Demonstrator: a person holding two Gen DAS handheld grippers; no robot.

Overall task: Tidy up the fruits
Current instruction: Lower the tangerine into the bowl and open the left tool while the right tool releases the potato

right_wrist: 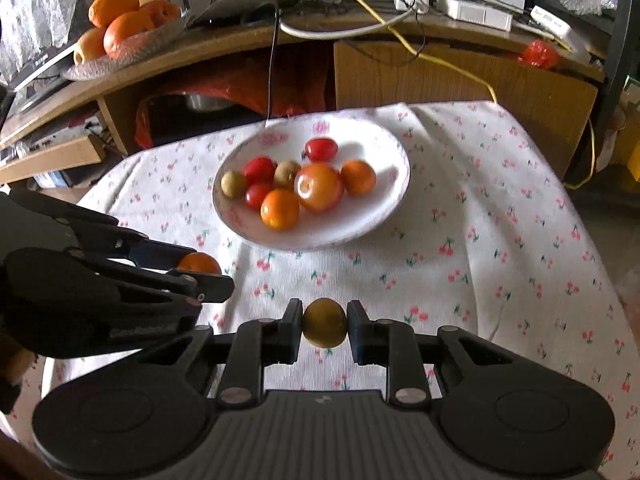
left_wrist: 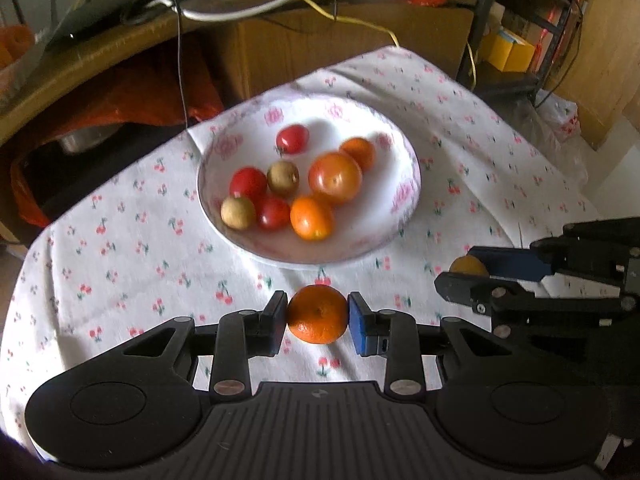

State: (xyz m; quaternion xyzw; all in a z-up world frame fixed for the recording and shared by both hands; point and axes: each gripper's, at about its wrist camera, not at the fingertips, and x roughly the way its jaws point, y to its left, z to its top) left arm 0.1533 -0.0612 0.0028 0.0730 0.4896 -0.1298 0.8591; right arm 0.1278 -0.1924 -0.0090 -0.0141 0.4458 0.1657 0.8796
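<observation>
My left gripper is shut on a small orange mandarin, held just above the cherry-print cloth, near side of the white plate. My right gripper is shut on a small brown-yellow round fruit, also lifted off the cloth. Each gripper shows in the other's view: the right gripper at the right, the left gripper at the left. The plate holds several fruits: red tomatoes, a large orange-red tomato, mandarins and brown round fruits.
The table's cloth drops off at the left, right and far edges. Behind stands a wooden desk with cables and boxes. A glass dish of oranges sits on its left end. A red bag lies under the desk.
</observation>
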